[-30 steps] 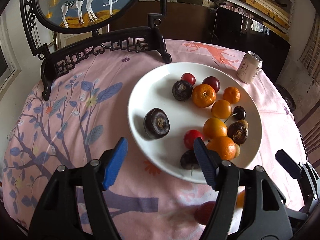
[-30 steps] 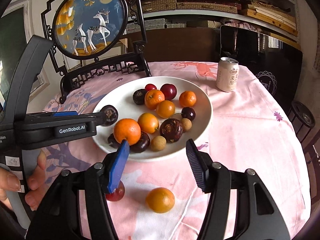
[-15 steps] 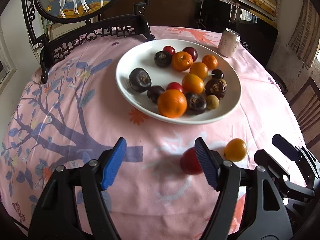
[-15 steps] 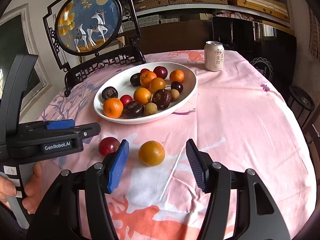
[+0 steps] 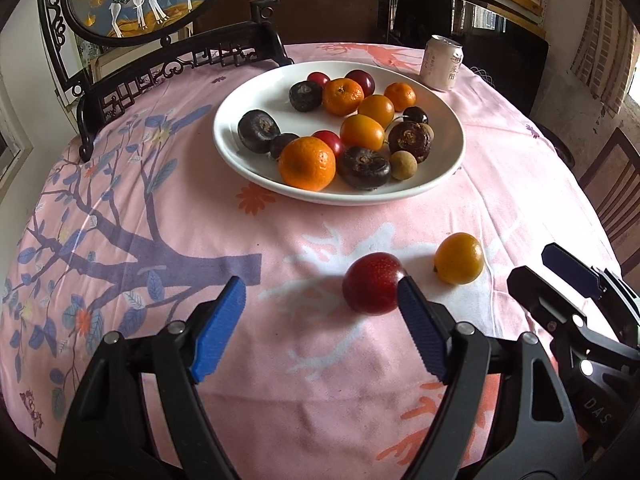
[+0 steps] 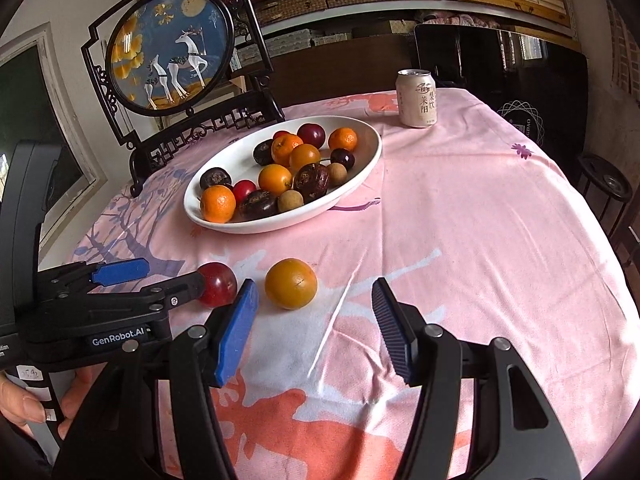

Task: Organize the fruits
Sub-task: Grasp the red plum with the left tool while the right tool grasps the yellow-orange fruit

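Observation:
A red plum (image 5: 374,283) and an orange fruit (image 5: 459,258) lie on the pink cloth in front of a white plate (image 5: 256,92) filled with oranges, plums and dark fruits. My left gripper (image 5: 320,320) is open and its jaws are still opening. Nothing is between the pads, and the plum sits just ahead of its right fingertip. In the right wrist view, my right gripper (image 6: 314,320) is open and empty. The orange fruit (image 6: 291,283) lies just beyond its fingertips, the plum (image 6: 218,283) to its left, where the left gripper (image 6: 160,280) reaches in.
A drink can (image 6: 417,98) stands behind the plate (image 6: 240,152) on the right. A framed deer screen (image 6: 172,52) on a black stand is at the back left. A hand (image 6: 20,404) holds the left gripper's handle. A chair (image 5: 616,184) is past the table's right edge.
Both grippers have drawn back from the plate toward the near side of the table. The plum and the orange fruit now lie just ahead of the fingertips. The left jaws stand wider.

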Motion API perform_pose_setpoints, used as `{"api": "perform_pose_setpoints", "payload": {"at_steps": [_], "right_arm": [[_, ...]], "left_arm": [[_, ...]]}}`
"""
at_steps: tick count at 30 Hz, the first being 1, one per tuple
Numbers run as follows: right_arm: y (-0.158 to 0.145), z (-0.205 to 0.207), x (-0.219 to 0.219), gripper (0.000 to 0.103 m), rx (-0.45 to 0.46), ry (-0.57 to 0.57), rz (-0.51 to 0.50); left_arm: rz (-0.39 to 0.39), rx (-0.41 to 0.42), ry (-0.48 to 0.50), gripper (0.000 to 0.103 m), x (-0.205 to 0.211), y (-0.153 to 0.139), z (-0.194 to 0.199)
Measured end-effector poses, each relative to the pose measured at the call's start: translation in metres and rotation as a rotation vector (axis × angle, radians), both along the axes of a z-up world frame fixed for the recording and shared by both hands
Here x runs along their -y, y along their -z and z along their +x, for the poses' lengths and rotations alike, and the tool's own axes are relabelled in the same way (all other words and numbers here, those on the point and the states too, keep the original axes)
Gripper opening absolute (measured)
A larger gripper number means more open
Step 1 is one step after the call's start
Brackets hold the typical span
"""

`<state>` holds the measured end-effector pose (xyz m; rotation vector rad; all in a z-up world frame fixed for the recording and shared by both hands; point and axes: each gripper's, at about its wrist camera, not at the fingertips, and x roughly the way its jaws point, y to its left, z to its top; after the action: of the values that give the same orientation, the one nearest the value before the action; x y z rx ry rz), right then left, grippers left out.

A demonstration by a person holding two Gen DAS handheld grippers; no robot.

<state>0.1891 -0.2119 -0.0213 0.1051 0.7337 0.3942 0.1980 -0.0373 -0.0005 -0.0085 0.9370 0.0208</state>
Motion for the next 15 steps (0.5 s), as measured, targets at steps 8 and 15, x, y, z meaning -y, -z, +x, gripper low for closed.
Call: {"api": "perform_pose_setpoints", "payload": {"at_steps": [8,15], "right_arm": [[-0.003,-0.001,0.004,0.06,0.006,-0.003,0.016],[-0.002,0.0,0.005,0.059,0.01,0.01,-0.004]], "left_arm": [[0.005,-0.018,0.052,0.08,0.014,0.011,0.0],[-0.002,-0.054,0.047,0.053,0.014,0.03,0.025]]}}
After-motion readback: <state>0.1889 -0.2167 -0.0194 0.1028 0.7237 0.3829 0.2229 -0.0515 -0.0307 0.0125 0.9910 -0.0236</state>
